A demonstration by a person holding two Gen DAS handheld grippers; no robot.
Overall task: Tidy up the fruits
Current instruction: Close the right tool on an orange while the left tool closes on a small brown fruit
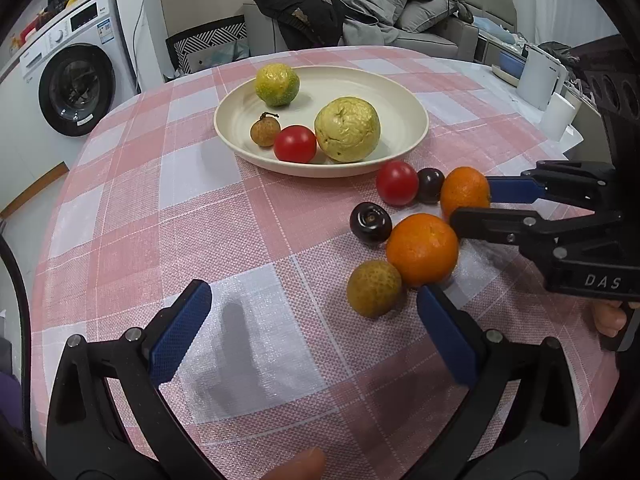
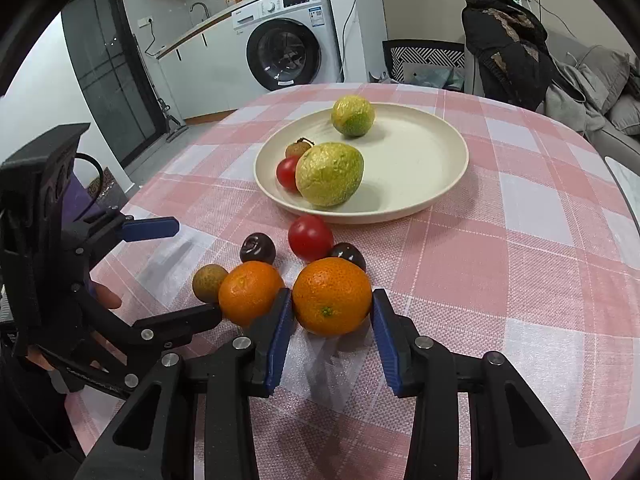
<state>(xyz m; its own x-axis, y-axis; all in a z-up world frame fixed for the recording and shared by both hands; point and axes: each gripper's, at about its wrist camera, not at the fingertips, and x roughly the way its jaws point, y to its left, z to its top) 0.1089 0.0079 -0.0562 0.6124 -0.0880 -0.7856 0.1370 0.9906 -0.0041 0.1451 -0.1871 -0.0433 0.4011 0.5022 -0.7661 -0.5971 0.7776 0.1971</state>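
Note:
A cream plate (image 1: 404, 100) (image 2: 432, 168) holds a green-yellow citrus (image 1: 277, 84), a big yellow fruit (image 1: 347, 129), a red tomato (image 1: 295, 143) and a small brown longan (image 1: 264, 130). On the cloth beside it lie a tomato (image 1: 397, 183), two dark plums (image 1: 371, 223) (image 1: 430, 185), two oranges and a brown-green longan (image 1: 373, 288). My right gripper (image 2: 332, 320) straddles the far orange (image 2: 331, 296) (image 1: 465, 192), its pads at the orange's sides. My left gripper (image 1: 316, 312) is open and empty, near the near orange (image 1: 422, 249) (image 2: 250, 292).
The round table has a pink-and-white checked cloth (image 1: 240, 216). A washing machine (image 2: 288, 40), a chair with a dark jacket (image 2: 504, 36) and a grey sofa (image 1: 420, 4) stand behind. White boxes (image 1: 540, 76) sit at the table's far right.

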